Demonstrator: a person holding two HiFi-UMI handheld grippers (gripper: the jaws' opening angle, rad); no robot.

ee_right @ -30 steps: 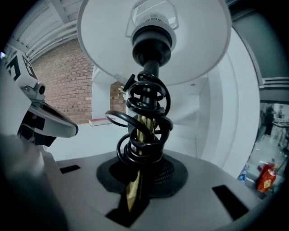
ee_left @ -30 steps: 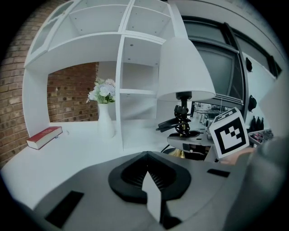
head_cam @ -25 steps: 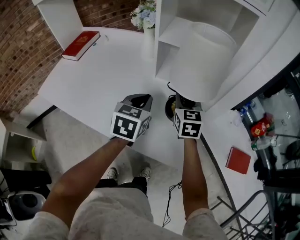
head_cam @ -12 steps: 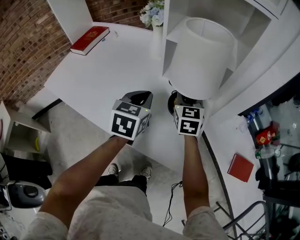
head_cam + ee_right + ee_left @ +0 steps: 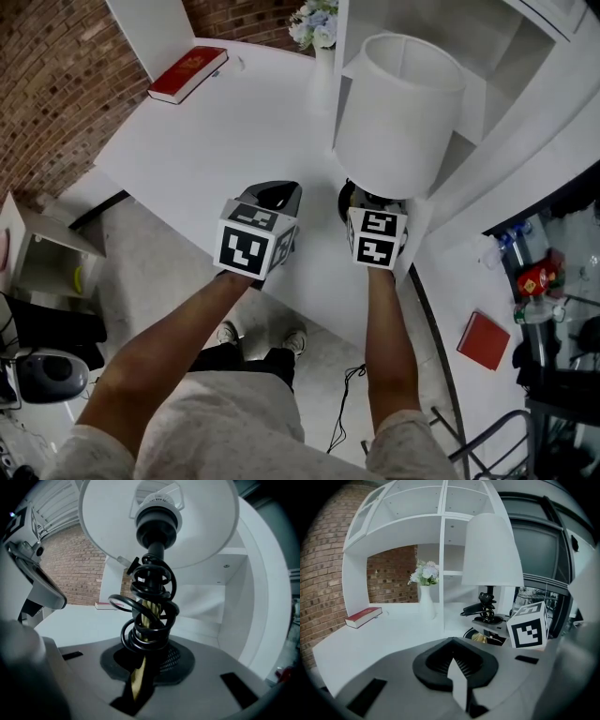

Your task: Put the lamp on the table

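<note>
Grey left gripper and right gripper carry black-and-white marker cubes.

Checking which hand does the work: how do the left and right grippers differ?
The right gripper grips the lamp by its brass stem; the left gripper is shut on nothing. The right sits under the lamp; the left hovers beside it over the table. Both carry marker cubes.
</note>
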